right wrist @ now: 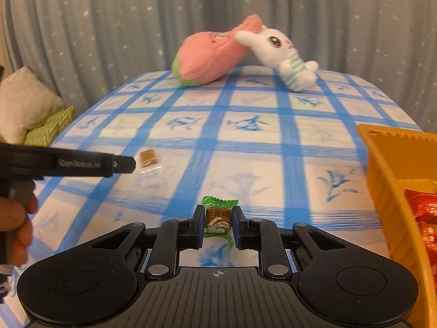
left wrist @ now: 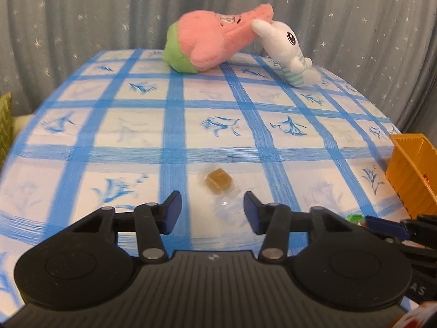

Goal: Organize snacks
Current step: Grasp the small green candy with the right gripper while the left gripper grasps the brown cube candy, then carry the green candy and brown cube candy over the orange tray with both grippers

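Right wrist view: right gripper (right wrist: 218,222) clamps the green-wrapped candy (right wrist: 217,218) over the tablecloth (right wrist: 273,169) beside the orange basket (right wrist: 382,169); left gripper (left wrist: 212,210), part-open, nears the clear-wrapped caramel (left wrist: 217,181); both light, crinkly, slippery, best pinched across the block.

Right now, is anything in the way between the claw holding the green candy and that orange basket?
Nothing visible. The right claw grips the green candy, and only bare tablecloth lies between it and the orange basket at its right. The brown candy sits off to the left.
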`<state>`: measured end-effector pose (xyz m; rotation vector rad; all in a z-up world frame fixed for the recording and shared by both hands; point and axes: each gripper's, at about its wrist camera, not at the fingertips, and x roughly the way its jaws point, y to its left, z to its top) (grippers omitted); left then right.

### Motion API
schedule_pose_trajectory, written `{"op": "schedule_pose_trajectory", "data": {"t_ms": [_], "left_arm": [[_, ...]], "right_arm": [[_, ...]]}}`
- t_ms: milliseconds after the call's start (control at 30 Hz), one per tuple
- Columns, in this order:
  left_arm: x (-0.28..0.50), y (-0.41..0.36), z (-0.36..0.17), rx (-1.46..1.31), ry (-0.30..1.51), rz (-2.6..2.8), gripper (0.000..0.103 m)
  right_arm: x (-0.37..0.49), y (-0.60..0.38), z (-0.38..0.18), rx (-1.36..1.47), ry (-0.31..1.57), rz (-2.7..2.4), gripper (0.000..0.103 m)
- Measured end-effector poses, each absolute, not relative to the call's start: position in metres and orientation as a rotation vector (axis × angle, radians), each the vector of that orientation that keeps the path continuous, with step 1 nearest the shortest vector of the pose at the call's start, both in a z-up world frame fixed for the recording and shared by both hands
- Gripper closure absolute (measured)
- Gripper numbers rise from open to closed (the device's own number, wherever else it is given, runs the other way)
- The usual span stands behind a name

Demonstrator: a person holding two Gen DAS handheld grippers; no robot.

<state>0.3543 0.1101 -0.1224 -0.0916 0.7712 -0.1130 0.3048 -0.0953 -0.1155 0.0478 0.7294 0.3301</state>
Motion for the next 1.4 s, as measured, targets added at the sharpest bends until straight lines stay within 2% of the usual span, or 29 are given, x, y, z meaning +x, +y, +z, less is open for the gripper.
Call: {"op": "schedule_pose_trajectory", "data": {"t_ms": [400,633,700,1033,1400], "left_arm": [[0.382,0.091,-0.139,-0.098,0.731,-0.068,0.066],[0.384,0.081,-0.143,-0.011,0.714,-0.061,0.075],[0.382,0.08,-0.143,0.001,0.711,-0.062,0.083],[0.367,0.075,-0.135,-0.014,0.757,-0.072,0.084],[0.31,0.05,-0.115,-0.056,0.763,-0.116,0.084]], "right_arm": [[0.309,-0.117,-0.123,0.073,0.742,0.305,0.082],[0.313,-0.119,-0.132,0.089,0.759,0.299,0.082],[0.312,-0.119,-0.134,0.085,0.751,0.3,0.082],[0.307,-0.124,-0.131,0.112,0.752,0.287,0.082],[0.272,-0.143,-0.111,0.137,0.75,0.268,0.082]]}}
